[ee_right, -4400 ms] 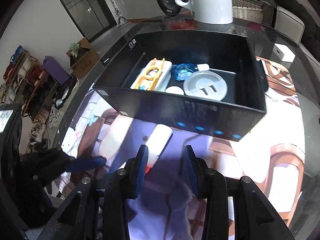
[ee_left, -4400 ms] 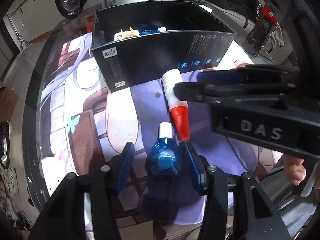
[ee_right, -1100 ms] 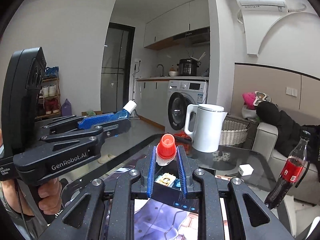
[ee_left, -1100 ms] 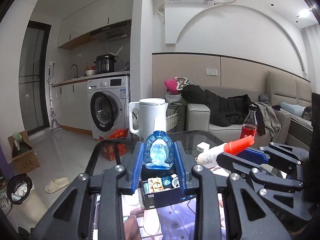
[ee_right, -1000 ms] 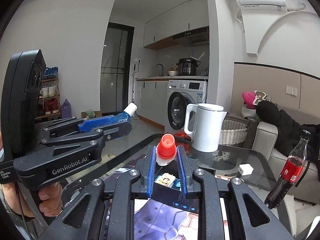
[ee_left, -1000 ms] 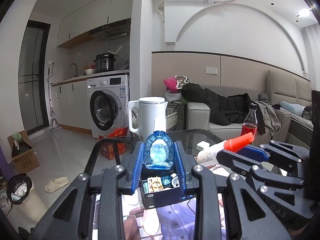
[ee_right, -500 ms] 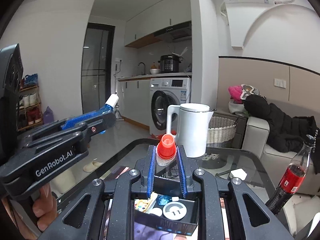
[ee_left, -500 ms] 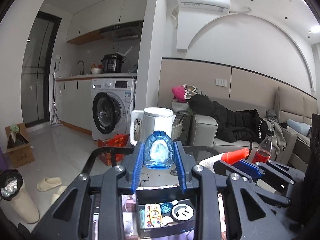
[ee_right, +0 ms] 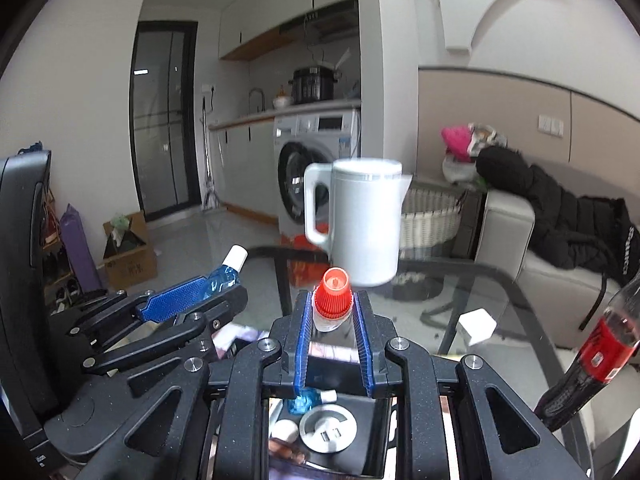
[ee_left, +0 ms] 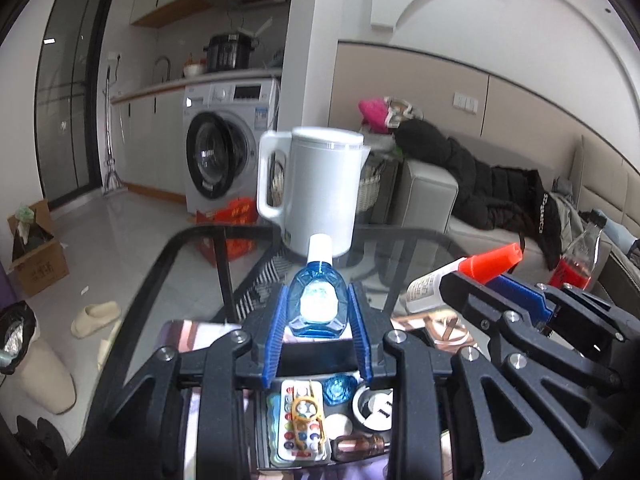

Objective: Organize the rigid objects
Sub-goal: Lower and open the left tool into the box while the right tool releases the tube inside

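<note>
My left gripper (ee_left: 318, 316) is shut on a small blue bottle (ee_left: 317, 300) with a white cap, held upright in the air. Beside it my right gripper (ee_right: 331, 320) is shut on a white bottle with a red cap (ee_right: 331, 294). Each shows in the other's view: the red-capped bottle (ee_left: 472, 272) at the right, the blue bottle (ee_right: 226, 272) at the left. Below both lies the black box (ee_left: 280, 432), which holds a remote with coloured buttons (ee_left: 302, 420), a blue cap (ee_left: 340, 388) and a round white plug (ee_right: 328, 428). Both grippers hover above the box's near part.
A white kettle (ee_left: 320, 184) stands on the glass table (ee_left: 400, 248) beyond the box. A red soda bottle (ee_right: 600, 348) is at the right and a small white block (ee_right: 476, 326) lies on the glass. A washing machine and a sofa are behind.
Both grippers have moved forward and tilted down with their bottles. The kettle looms larger and the box has slid down the frame under the fingers.
</note>
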Available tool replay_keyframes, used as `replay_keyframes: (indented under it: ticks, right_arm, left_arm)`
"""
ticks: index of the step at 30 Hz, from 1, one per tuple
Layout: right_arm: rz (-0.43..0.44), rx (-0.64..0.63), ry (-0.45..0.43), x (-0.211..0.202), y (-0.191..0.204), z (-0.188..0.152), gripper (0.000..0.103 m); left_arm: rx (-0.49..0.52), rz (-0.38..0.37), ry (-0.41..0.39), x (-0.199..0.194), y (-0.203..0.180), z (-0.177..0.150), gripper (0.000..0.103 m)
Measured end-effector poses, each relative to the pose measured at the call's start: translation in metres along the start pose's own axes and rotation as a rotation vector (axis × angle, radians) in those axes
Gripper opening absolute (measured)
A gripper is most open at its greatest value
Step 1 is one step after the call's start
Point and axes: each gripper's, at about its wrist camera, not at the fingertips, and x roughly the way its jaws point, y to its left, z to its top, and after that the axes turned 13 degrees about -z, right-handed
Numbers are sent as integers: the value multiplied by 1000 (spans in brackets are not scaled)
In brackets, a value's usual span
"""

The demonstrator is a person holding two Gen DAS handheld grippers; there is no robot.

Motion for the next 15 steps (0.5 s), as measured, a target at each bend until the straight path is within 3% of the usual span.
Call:
replay_keyframes:
  ticks: [6, 11, 15]
  right_arm:
    - [-13, -6, 180, 39, -3, -14, 20]
    - [13, 19, 321, 65, -8, -27, 20]
    - [25, -1, 379, 75, -5, -40, 20]
  left_arm:
    - [-24, 44, 148, 30, 5, -12, 29]
    - [-45, 24, 247, 44, 7, -21, 29]
    - [-42, 41, 297, 53, 5, -28, 29]
